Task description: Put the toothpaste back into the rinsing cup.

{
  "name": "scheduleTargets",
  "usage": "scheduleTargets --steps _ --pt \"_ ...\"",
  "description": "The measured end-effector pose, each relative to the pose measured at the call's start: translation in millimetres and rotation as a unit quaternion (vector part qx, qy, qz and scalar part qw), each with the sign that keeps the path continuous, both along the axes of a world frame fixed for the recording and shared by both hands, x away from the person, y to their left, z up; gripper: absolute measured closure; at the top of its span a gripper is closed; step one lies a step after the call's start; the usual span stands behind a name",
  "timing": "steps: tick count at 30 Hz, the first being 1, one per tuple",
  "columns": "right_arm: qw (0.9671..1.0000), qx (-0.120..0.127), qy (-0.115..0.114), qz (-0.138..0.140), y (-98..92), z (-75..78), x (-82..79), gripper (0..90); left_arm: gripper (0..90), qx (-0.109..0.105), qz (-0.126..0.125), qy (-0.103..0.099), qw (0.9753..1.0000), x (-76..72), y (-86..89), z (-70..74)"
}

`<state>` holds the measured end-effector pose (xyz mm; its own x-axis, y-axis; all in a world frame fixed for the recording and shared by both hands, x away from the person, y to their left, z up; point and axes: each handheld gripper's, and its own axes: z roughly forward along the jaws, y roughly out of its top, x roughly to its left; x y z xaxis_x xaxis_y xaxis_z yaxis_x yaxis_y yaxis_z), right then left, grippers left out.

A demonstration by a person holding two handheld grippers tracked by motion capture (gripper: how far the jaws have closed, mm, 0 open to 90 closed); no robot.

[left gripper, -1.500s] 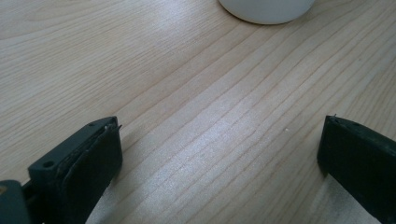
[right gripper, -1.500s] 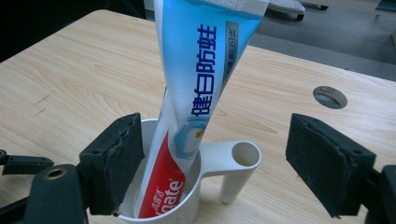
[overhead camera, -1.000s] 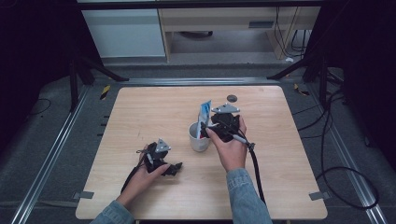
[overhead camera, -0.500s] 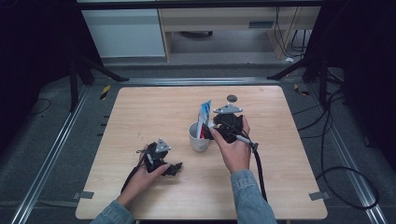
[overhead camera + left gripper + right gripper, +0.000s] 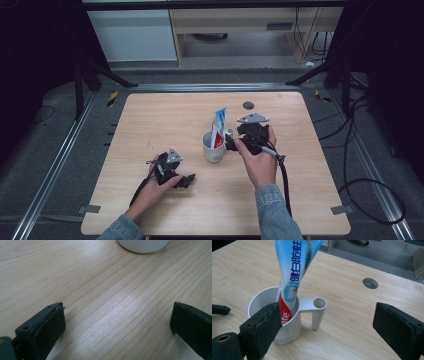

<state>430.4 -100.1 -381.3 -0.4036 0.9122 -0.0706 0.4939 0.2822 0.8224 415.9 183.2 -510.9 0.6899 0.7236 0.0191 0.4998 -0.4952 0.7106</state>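
Two open grippers, and neither one holds anything. Nearest you, your left gripper rests low on the table with its jaws wide apart over bare wood, where it lay a second ago. Your right gripper has eased back a little from the cup; its jaws stand spread, one beside the cup wall, the other well clear of the handle. The tube stands tilted in the cup, leaning on the rim, cap end down. That reads as a finished drop: you've let go and it stayed put. Beyond it, a grommet sits in the tabletop.
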Motion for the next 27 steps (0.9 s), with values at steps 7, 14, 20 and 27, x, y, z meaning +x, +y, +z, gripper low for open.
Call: scheduleTargets --steps 7,14,20,27 --pt "1.0000 -0.004 0.004 -0.005 -7.9 -3.1 -2.7 8.2 0.0 -0.001 0.000 0.001 1.0000 0.0 0.0 -0.1" --pt "0.9998 -0.009 0.005 -0.014 -15.4 -7.4 -7.5 8.0 0.0 0.001 -0.001 0.001 1.0000 -0.3 0.3 0.1" --pt "0.9995 -0.013 0.013 -0.027 -29.0 -11.9 -13.0 9.9 0.0 0.000 -0.001 0.001 1.0000 -0.1 0.2 0.0" --pt "0.9988 -0.014 0.020 -0.043 -48.8 -20.6 -19.5 11.7 0.0 0.000 0.000 0.001 1.0000 -0.1 0.1 0.0"
